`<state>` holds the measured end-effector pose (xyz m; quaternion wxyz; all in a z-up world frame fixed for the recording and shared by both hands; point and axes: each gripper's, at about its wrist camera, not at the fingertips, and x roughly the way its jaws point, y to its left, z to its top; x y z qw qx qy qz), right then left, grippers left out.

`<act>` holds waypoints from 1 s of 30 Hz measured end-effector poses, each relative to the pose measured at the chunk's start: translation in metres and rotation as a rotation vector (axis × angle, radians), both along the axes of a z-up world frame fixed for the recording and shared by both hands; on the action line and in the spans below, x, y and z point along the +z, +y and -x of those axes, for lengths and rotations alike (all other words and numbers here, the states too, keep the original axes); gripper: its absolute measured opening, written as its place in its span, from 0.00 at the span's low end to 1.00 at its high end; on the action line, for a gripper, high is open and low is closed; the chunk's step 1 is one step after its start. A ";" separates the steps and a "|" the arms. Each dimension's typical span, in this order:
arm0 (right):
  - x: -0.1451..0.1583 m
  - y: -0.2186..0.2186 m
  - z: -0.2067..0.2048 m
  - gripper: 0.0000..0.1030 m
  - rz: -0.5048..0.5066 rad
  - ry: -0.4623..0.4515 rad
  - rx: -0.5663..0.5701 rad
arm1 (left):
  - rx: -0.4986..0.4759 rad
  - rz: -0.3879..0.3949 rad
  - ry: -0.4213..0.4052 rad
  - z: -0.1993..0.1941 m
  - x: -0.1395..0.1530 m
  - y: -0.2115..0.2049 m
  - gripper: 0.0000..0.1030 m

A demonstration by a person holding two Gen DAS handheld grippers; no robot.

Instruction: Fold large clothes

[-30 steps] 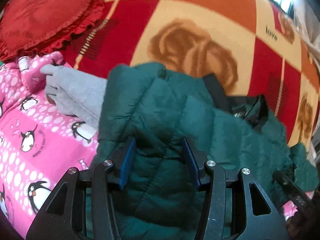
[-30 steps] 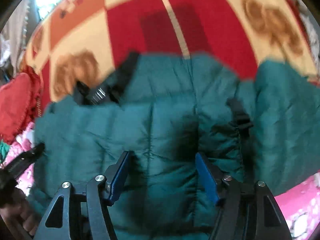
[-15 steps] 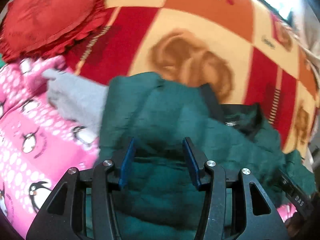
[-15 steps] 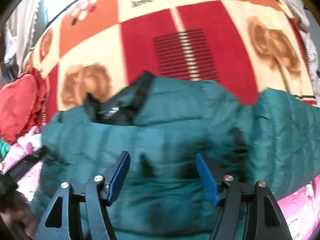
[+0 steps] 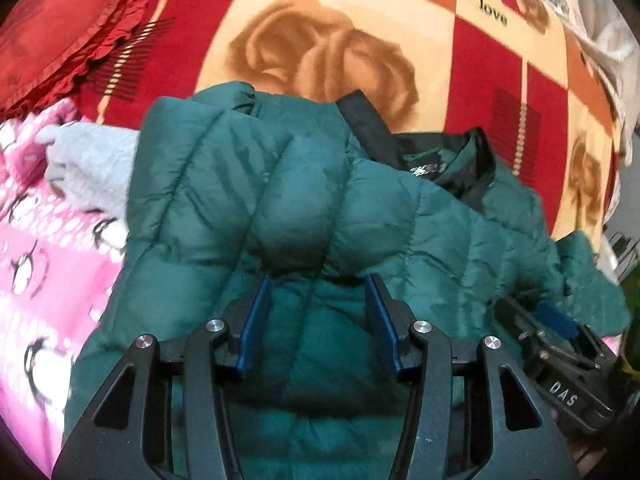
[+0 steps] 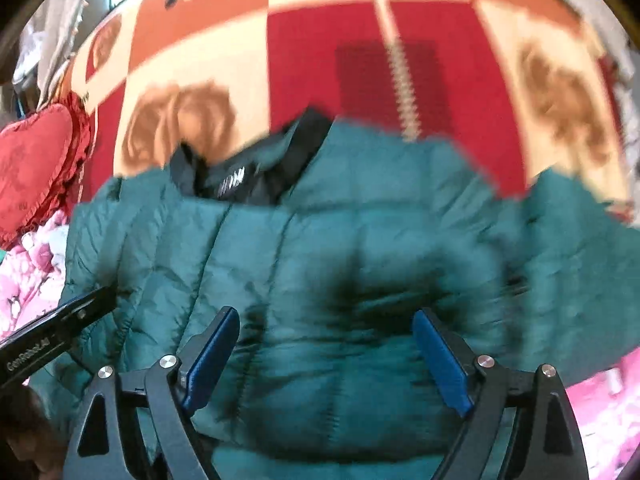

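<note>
While the green puffer jacket [image 5: 304,208] is spread across the centre and lower part of both frames, on a red and cream blanket [image 5: 472,80], the left gripper [image 5: 318,312] is seen at bottom centre with jaws partly apart and nothing pinched. The right gripper [image 6: 324,356] is opening, its blue pads [image 6: 440,364] clear of the quilting. A red heart cushion [image 5: 60,28] is placed upper left, pink penguin fabric [image 5: 40,280] at left.

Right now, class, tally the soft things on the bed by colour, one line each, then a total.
Green puffer jacket: 1
Red heart cushion: 1
Grey garment: 1
Pink penguin blanket: 1
Red-and-cream rose blanket: 1
Total: 5
</note>
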<state>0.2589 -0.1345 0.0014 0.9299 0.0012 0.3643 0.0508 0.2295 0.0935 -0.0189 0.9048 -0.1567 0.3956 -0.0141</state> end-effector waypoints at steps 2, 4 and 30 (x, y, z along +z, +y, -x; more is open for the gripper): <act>0.016 -0.020 0.019 0.84 0.004 -0.062 -0.056 | -0.005 0.014 0.004 0.017 0.008 -0.004 0.47; 0.032 -0.053 0.035 0.84 0.018 -0.118 -0.144 | -0.016 0.013 0.002 0.034 0.015 -0.013 0.47; -0.009 -0.408 0.045 0.42 -0.368 -0.107 -0.805 | 0.063 -0.036 -0.040 0.054 0.036 -0.028 0.72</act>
